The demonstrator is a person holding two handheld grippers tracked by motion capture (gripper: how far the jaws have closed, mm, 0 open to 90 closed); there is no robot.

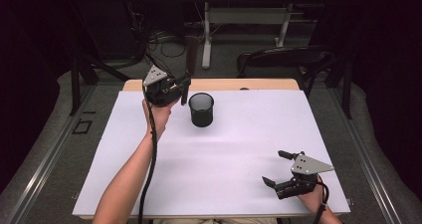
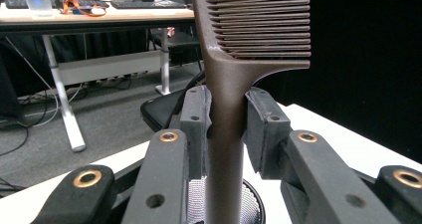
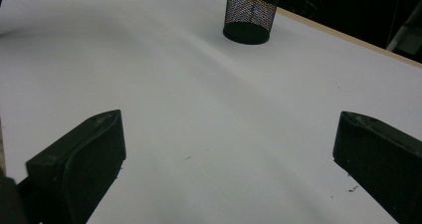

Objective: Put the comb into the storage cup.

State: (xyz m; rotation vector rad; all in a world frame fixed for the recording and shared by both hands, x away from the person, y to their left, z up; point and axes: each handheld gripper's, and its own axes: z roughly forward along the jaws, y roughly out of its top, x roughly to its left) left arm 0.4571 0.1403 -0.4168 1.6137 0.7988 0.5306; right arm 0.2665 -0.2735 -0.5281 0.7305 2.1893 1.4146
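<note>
Comb: brown, held upright by its handle, teeth uppermost — at ten o'clock on the table, just left of the cup.
Left gripper: clenched on the comb's handle, seemingly to lower it in.
Mesh pen cup: upright, open-topped.
Right gripper: released, parked at five o'clock — clear of the work.
White table: bare otherwise.

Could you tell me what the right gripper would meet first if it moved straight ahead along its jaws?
Probably the black mesh cup. The right gripper, jaws open, points across bare white table roughly towards it, though the cup sits slightly off-centre, so it might pass beside it.
</note>
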